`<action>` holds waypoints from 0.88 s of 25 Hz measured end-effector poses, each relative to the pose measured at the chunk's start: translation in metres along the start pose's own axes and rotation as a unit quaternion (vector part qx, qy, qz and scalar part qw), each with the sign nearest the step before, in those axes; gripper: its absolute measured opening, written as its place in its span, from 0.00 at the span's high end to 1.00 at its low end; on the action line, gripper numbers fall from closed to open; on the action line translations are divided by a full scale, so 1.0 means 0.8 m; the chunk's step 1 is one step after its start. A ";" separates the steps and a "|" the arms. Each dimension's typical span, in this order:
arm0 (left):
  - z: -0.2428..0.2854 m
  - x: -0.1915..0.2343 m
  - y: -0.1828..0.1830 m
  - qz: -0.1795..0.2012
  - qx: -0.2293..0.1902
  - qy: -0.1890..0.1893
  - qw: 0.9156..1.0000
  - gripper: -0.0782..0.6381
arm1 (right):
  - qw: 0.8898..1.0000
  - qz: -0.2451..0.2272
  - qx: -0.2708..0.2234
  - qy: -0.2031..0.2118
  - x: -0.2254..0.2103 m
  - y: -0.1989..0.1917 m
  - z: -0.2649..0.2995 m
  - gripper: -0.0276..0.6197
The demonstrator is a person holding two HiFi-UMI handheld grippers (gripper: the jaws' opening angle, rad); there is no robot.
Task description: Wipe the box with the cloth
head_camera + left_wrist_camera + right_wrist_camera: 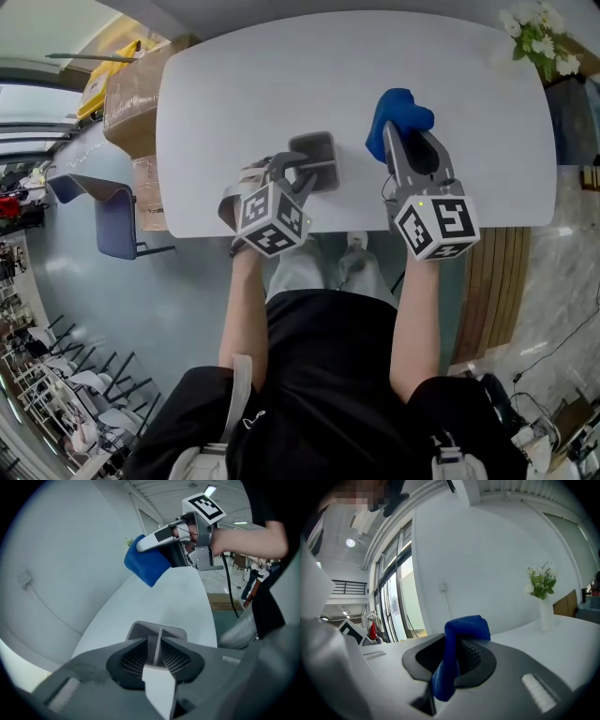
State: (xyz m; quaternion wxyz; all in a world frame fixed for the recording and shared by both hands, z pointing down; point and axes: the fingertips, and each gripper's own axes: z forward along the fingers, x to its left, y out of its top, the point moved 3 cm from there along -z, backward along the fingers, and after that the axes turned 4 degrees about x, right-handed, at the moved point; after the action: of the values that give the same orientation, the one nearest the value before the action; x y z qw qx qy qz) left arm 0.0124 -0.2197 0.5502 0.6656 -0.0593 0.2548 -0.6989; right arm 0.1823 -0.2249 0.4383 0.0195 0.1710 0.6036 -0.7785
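Observation:
A small grey box (317,156) sits on the white table (244,84) near its front edge. My left gripper (300,178) is shut on the box; in the left gripper view its jaws pinch a thin upright wall of the box (157,631). My right gripper (397,134) is shut on a blue cloth (399,114), held above the table to the right of the box and apart from it. In the left gripper view the cloth (145,565) bunches out of the right gripper (161,550). In the right gripper view the cloth (457,656) hangs between the jaws.
A vase of white flowers (536,37) stands at the table's far right corner, seen too in the right gripper view as a white vase (544,607). Cardboard boxes (131,89) and a blue chair (108,211) are on the floor to the left.

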 end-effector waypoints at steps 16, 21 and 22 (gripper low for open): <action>0.057 -0.012 -0.017 0.062 0.081 -0.062 0.993 0.76 | 0.998 0.033 0.018 -0.046 -0.032 -0.031 0.002 0.87; 0.067 -0.011 -0.018 0.070 0.102 -0.081 0.989 0.76 | 0.997 0.044 0.019 -0.061 -0.042 -0.038 -0.002 0.87; 0.070 -0.012 -0.020 0.074 0.109 -0.084 0.988 0.76 | 0.997 0.046 0.018 -0.064 -0.044 -0.039 -0.004 0.87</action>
State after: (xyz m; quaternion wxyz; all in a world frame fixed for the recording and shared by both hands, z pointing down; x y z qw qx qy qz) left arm 0.0228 -0.2264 0.6075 0.7370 -0.0264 0.1241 -0.6639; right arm 0.2084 -0.2197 0.4772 0.0909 0.1483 0.5784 -0.7970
